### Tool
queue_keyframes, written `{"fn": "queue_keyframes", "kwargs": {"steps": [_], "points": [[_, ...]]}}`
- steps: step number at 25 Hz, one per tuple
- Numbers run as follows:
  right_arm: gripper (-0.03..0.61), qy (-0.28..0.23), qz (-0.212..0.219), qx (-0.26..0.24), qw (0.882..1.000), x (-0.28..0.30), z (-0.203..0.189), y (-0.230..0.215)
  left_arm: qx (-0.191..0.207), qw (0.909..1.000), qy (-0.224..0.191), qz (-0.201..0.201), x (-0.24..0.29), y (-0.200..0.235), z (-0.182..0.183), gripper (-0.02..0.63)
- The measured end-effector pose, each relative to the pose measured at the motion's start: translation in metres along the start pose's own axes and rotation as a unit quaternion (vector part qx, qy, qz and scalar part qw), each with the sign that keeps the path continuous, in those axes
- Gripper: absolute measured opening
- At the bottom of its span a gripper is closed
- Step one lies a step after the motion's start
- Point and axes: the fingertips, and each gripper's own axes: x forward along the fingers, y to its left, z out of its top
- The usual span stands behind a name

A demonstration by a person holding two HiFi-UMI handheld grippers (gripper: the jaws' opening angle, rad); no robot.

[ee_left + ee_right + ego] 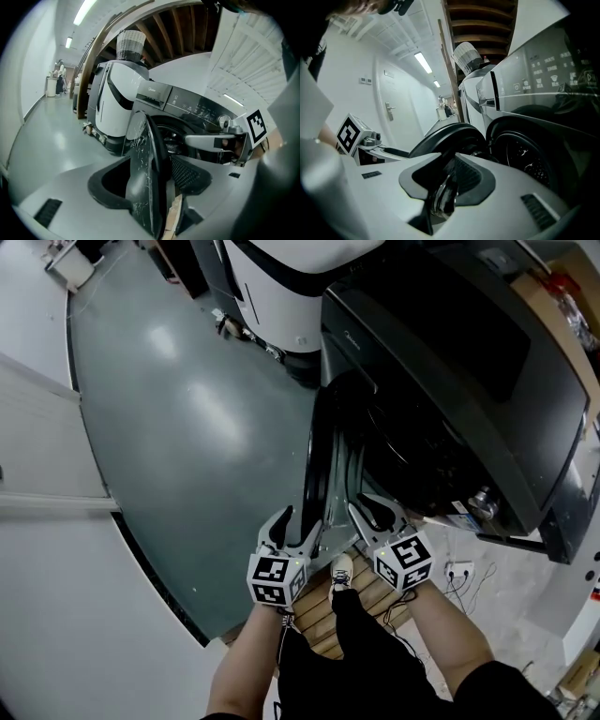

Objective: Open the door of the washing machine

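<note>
The dark grey front-loading washing machine (450, 381) has pale symbols on its glossy control panel (548, 70), too small to read. Each marker cube carries black-and-white squares. Its drum (525, 159) is dark and the contents cannot be made out. The round dark door with a chrome rim (317, 493) stands swung out, edge-on between both forearms. The left hand-held gripper (298, 524) has its jaws apart around the door's edge (140, 159). The right hand-held gripper (375, 512) likewise straddles the chrome rim (443, 199), not clamped.
</note>
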Motion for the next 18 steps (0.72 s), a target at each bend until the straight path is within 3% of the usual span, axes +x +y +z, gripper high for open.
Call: {"fn": "queue_keyframes", "kwargs": {"steps": [8, 18], "points": [[0.095, -0.005, 0.01, 0.004, 1.0, 0.032, 0.014, 0.016, -0.004, 0.9995, -0.008, 0.029, -0.017, 0.039, 0.004, 0.288], [0.092, -0.009, 0.045, -0.016, 0.999, 0.078, 0.04, 0.053, -0.018, 0.9944, -0.011, 0.104, -0.039, 0.089, 0.013, 0.281]]}}
